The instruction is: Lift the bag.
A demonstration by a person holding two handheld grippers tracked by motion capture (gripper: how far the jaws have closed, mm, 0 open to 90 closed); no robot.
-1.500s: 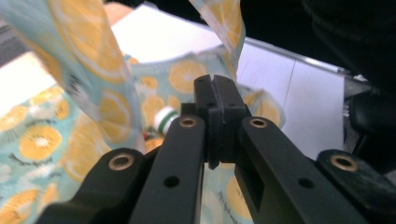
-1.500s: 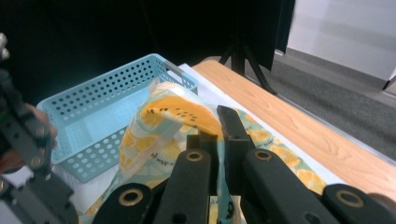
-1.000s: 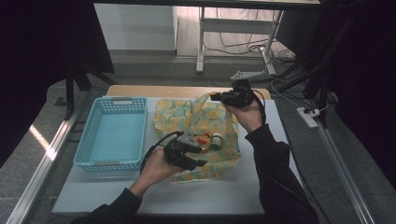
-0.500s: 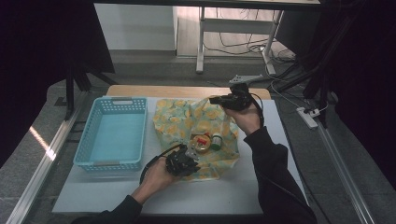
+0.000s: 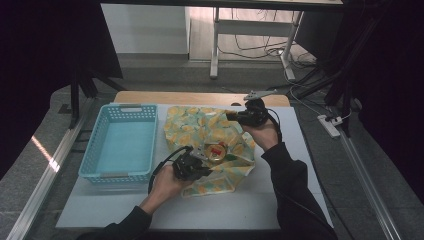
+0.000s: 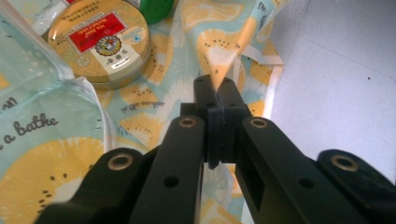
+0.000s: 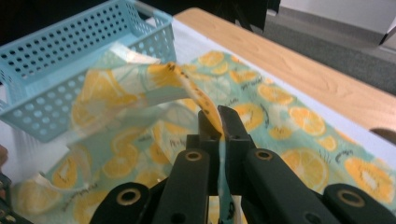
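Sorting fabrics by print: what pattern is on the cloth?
Orange slices on pale teal cloth, clearest in the right gripper view.

The cloth (image 5: 210, 135) is showing pale turquoise printed with yellow-orange lemon slices and small dark lettering. The round tin (image 6: 100, 39) is gleaming gold with a red-and-white label, beside something green (image 6: 156, 8). The perforated basket (image 5: 120, 145) is showing light blue, the surface (image 5: 250, 210) white, the tongs (image 6: 215, 95) black.

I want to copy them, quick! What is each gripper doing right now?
Left gripper: shut on the lemon-print cloth, pinching its near corner.
Right gripper: shut on the lemon-print cloth, holding a far edge lifted.
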